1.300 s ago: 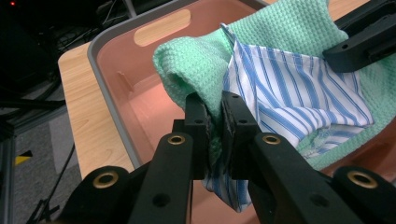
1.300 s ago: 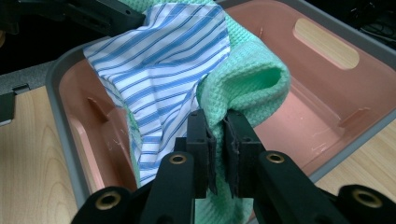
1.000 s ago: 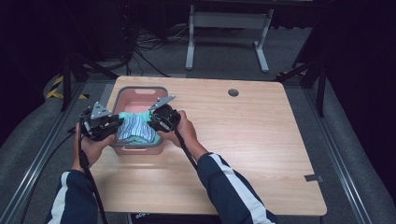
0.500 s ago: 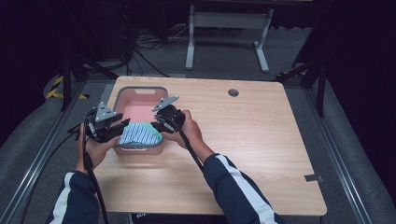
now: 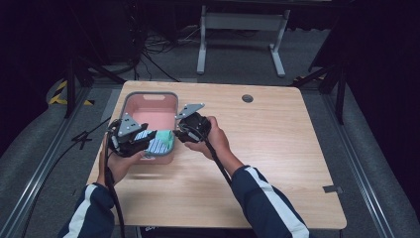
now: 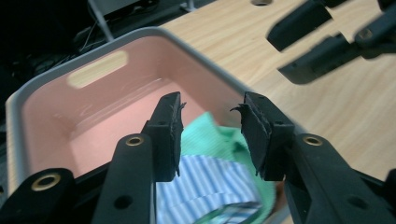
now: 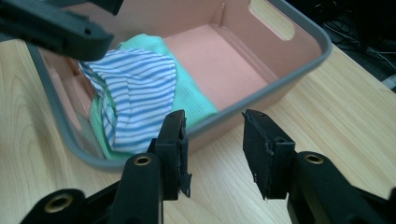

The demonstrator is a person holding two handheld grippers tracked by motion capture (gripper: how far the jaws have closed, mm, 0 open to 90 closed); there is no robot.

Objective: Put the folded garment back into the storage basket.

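The folded striped cloth (image 7: 135,100) lies in the near end of the pink bin (image 5: 148,94), over a green cloth (image 7: 189,100), and nothing grips it. The placing step looks done and the release is in hand: the left gripper (image 6: 210,112) hangs just above the bin's near end with its jaws parted and bare, having just been opening, and the right gripper (image 7: 212,126) stands just outside the bin's side wall, jaws likewise just opened with nothing between them. Next, both probably need to draw clear without snagging the cloth or knocking the rim. Beyond the bin, the wooden table (image 5: 277,163) carries a small cable hole (image 5: 247,98), well apart from it.
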